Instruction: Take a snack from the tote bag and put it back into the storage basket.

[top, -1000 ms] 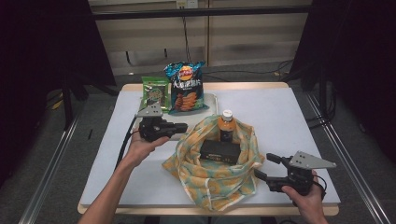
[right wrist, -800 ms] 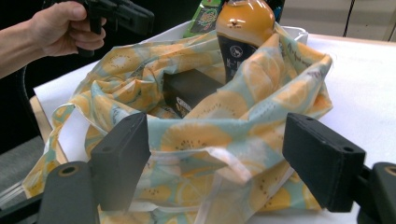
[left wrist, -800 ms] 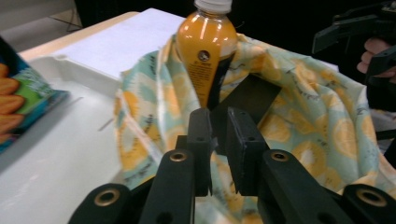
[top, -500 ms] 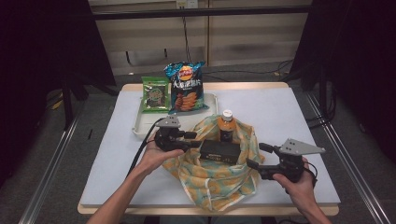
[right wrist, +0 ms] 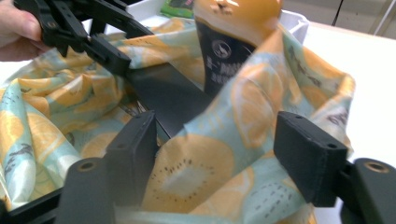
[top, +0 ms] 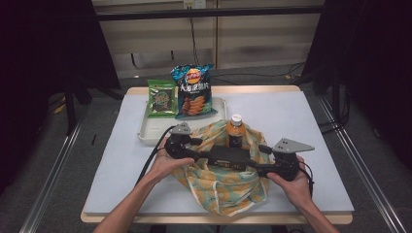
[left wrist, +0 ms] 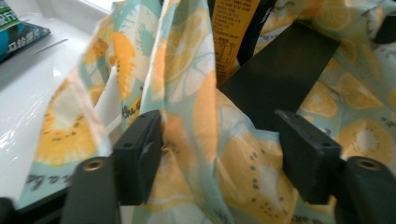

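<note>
The fruit-print cloth bag (top: pixel 221 177) sits mid-table, a bottle (top: pixel 235 131) and black box (top: pixel 228 158) inside. Having come in since a second ago, the left gripper (top: pixel 197 148) at nine o'clock has just been opening and the right gripper (top: pixel 262 160) at three o'clock closing. Both straddle bag fabric unclamped, probably ready to pinch its rim

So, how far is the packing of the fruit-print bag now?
Done: the orange-capped bottle and a black box sit inside the fruit-print cloth bag. In hand: the left gripper and right gripper, both open, straddle its edges; the left's jaws have just been opening, the right's closing. Left: the chips bag and green packet remain on the white tray.
</note>
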